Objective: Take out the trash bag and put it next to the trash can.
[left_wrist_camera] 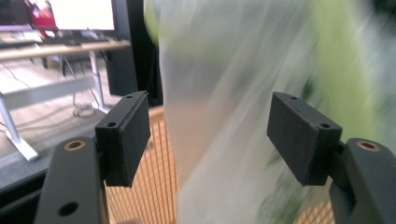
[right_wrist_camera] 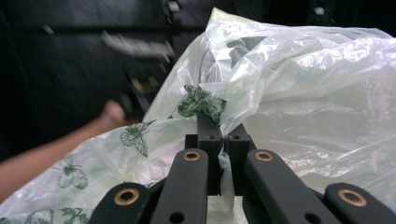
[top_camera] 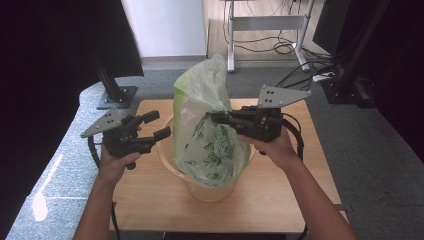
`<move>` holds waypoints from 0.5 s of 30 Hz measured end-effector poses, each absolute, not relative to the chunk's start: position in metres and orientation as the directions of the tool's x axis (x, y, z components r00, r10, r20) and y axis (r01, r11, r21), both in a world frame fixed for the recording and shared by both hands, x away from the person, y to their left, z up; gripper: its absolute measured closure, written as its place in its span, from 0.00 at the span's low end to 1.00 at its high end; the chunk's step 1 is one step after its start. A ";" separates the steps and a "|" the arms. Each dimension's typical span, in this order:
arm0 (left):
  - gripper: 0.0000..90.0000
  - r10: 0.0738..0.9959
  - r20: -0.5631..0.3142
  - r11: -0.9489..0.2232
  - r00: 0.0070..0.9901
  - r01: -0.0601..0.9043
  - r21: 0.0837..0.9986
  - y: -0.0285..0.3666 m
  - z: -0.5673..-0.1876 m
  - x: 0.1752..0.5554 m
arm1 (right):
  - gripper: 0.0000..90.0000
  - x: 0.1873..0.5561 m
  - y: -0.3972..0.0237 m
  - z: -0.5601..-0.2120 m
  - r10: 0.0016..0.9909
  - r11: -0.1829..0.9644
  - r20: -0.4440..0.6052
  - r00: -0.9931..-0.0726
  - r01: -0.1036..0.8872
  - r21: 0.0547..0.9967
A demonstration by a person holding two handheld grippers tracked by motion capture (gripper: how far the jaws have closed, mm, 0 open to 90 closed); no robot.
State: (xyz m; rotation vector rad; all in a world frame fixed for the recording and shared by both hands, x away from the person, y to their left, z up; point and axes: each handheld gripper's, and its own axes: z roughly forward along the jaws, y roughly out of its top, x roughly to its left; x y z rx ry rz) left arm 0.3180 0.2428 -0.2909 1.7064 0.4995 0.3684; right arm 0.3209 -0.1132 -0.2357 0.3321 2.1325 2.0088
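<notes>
Your right gripper (top_camera: 216, 118) reaches in from the right edge of the wooden table (top_camera: 280, 200), its jaws pressed together on a fold of the thin plastic bag (top_camera: 212, 145). In the right gripper view the gripper (right_wrist_camera: 223, 140) shows that fold (right_wrist_camera: 225, 170) caught between its two black jaws, with the bag's film (right_wrist_camera: 303, 88), pale green-white and printed with green butterflies, bunching up just beyond the jaw tips and spreading to both sides of them. The bag stands inside a light orange slatted basket (top_camera: 210, 192) at the middle of the table; its upper part rises well above the basket rim and above both grippers. Your left gripper (top_camera: 157, 125) sits to the left of the basket, its jaws spread wide and holding nothing, their tips just beside the bag's left side. In the left gripper view the gripper (left_wrist_camera: 210, 135) has its two pads (left_wrist_camera: 128, 140) well apart, with the blurred bag (left_wrist_camera: 224, 93) straight ahead in the gap between them and the basket's slats (left_wrist_camera: 159, 186) low, between and beyond the jaws. Whether either pad touches the film cannot be told from the blur. Beyond the left jaw, a desk (left_wrist_camera: 60, 46) stands in the background. Your other forearm (right_wrist_camera: 42, 154) appears to the left of the right gripper's jaws, farther off.
</notes>
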 end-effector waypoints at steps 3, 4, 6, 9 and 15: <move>0.29 0.468 -0.013 -0.198 0.884 0.120 0.973 0.227 -0.296 0.320 | 0.99 0.321 -0.114 -0.230 0.274 0.022 0.038 -0.961 0.045 0.999; 0.27 0.454 -0.003 -0.213 0.891 0.113 0.970 0.220 -0.296 0.320 | 0.99 0.322 -0.113 -0.230 0.270 0.019 0.043 -0.962 0.050 0.999; 0.23 0.438 0.012 -0.228 0.899 0.098 0.969 0.208 -0.295 0.320 | 0.99 0.321 -0.108 -0.232 0.267 0.024 0.048 -0.963 0.056 0.998; 0.17 0.413 0.019 -0.241 0.911 0.089 0.967 0.190 -0.290 0.319 | 0.99 0.319 -0.096 -0.238 0.254 0.037 0.045 -0.966 0.056 0.998; 0.17 0.435 0.045 -0.261 0.899 0.078 0.962 0.165 -0.282 0.314 | 0.99 0.310 -0.069 -0.247 0.224 0.081 0.034 -0.974 0.054 0.995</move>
